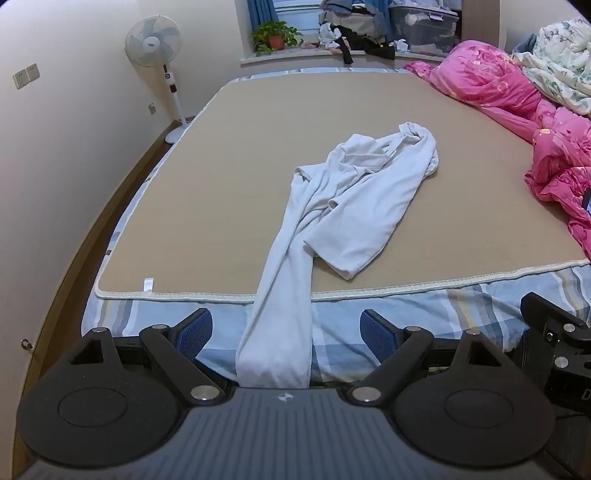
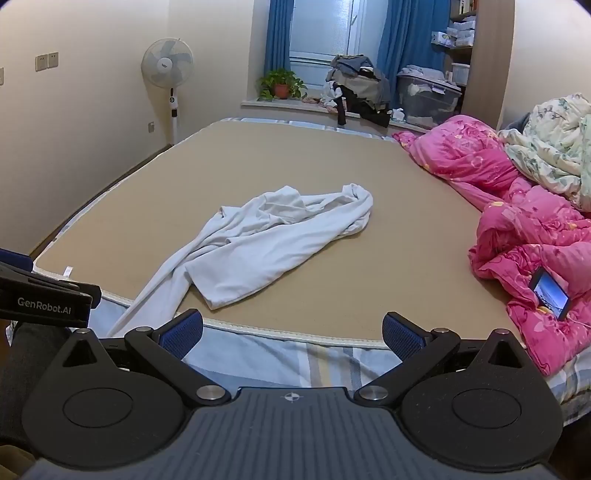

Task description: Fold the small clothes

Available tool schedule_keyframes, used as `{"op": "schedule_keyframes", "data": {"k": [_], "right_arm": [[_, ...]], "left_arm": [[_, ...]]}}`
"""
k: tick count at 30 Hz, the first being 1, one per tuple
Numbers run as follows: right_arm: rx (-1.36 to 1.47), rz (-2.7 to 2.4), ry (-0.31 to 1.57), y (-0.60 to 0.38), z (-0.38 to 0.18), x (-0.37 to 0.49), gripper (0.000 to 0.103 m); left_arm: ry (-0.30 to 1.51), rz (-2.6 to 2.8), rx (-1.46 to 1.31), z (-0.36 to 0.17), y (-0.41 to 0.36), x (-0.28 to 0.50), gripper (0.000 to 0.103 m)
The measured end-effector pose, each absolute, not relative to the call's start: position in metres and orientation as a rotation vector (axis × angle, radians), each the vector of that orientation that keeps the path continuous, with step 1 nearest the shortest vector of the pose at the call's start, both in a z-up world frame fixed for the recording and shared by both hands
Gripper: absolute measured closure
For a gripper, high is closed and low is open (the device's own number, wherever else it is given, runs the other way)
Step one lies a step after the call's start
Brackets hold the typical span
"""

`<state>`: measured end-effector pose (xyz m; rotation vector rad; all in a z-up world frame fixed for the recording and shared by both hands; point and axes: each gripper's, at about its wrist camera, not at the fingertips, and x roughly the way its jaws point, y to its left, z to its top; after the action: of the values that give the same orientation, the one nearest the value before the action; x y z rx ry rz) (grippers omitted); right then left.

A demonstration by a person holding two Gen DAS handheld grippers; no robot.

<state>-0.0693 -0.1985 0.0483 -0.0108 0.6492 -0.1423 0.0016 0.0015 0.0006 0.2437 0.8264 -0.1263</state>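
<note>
Garment (image 1: 343, 206) lies crumpled lengthwise, one end trailing over mat (image 1: 221, 166) edge

Both views evenly lit, soft indoor light, slightly dim with a cool cast. Shadows faint. Window (image 2: 320, 33) pale, no glare. Heavy fisheye bend: walls and bed (image 1: 184, 206) edges curve, corners go black. Centre sharp; far clutter soft. No motion blur.
</note>
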Motion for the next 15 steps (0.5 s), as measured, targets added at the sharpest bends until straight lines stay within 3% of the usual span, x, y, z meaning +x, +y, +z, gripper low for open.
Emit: {"op": "schedule_keyframes", "data": {"k": [15], "right_arm": [[-0.013,-0.143,0.657,-0.1972,0.0467,-0.0673,0.001]], "left_arm": [[0.835,-0.128,0.243,0.0006,0.0017,0.003,0.012]]}}
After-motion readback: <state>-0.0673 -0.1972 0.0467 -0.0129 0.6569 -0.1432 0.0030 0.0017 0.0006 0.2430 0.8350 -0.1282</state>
